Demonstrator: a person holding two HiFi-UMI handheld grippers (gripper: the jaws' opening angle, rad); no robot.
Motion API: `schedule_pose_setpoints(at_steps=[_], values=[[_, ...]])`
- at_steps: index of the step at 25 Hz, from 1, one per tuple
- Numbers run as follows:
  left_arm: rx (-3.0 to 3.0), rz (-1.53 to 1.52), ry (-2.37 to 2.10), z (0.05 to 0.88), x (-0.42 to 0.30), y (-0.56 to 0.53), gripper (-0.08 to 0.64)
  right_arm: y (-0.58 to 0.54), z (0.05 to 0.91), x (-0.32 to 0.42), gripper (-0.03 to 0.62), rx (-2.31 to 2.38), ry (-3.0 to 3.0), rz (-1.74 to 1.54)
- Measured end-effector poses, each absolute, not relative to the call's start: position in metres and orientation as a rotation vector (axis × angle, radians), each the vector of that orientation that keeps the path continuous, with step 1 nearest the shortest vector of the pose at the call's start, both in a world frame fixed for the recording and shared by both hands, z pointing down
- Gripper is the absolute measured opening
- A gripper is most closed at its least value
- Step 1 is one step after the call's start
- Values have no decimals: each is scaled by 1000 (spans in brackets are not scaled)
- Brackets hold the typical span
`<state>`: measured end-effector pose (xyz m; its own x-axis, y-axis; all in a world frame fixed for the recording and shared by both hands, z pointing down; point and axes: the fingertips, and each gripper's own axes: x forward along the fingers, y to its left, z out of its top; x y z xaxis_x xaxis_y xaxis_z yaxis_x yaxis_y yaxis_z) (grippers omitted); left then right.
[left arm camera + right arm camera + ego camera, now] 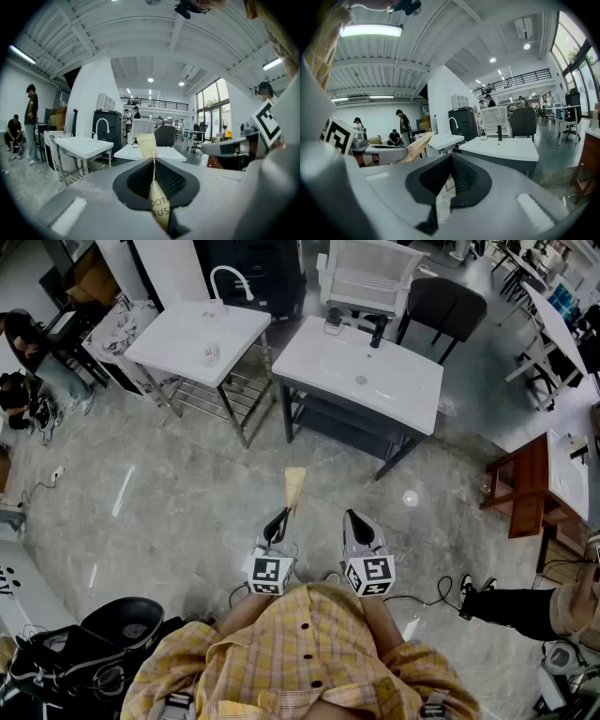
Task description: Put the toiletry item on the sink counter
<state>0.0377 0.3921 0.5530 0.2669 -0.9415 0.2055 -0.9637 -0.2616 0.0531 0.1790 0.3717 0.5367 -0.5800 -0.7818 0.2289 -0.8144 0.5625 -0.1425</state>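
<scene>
Currently the left gripper is pinched tight on one tan packet, which sticks up and forward past the jaw tips, over the floor and well short of the sinks. The right gripper has its jaws together and is empty. Count: two grippers, one packet, two white sinks: left sink, right sink.

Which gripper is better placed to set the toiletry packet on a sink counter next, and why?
Left. The left gripper is already shut on the beige packet, with the white sink counter ahead across open floor. The right gripper holds nothing, so it would first need a handover.
</scene>
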Motion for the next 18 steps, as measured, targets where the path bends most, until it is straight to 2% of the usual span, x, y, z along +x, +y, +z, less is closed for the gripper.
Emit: schedule_pose_setpoints(at_steps=[18], values=[[2440, 160, -1762, 543, -28, 379, 8, 365, 520, 114, 0, 1446, -2667, 295]])
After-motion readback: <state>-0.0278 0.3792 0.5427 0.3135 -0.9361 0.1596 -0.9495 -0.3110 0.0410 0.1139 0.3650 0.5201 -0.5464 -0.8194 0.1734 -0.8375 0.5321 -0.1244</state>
